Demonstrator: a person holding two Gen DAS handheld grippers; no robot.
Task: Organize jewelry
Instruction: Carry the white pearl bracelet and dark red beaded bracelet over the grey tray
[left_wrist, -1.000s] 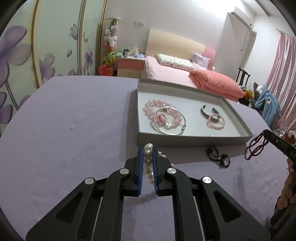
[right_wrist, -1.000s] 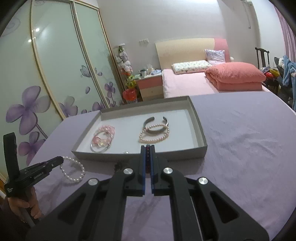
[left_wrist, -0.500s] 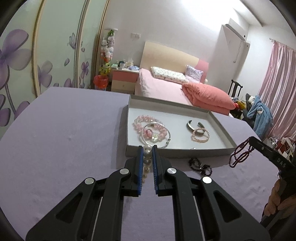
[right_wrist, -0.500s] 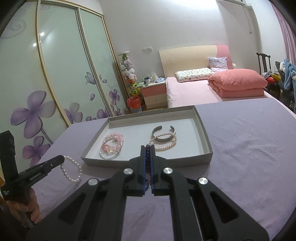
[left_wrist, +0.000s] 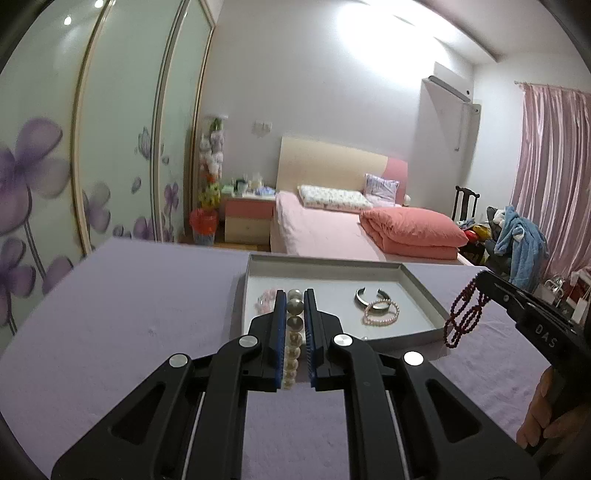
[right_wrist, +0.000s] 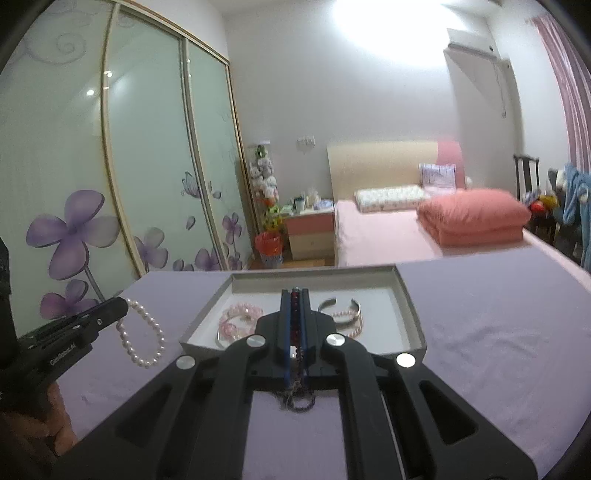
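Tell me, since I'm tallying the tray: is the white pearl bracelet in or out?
Out. The white pearl bracelet hangs from the shut left gripper over the purple cloth, beside the grey cardboard tray.

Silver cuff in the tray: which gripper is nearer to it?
Right, as far as the views show. The right gripper hangs just left of the silver cuff; the left gripper is over the tray's far-left side.

Bare purple tablecloth (left_wrist: 122, 314) flanking tray (left_wrist: 421, 291)

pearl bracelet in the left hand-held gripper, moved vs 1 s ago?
Yes. The pearl bracelet has risen: it was level with the tray's near wall, now it overlaps the tray floor.
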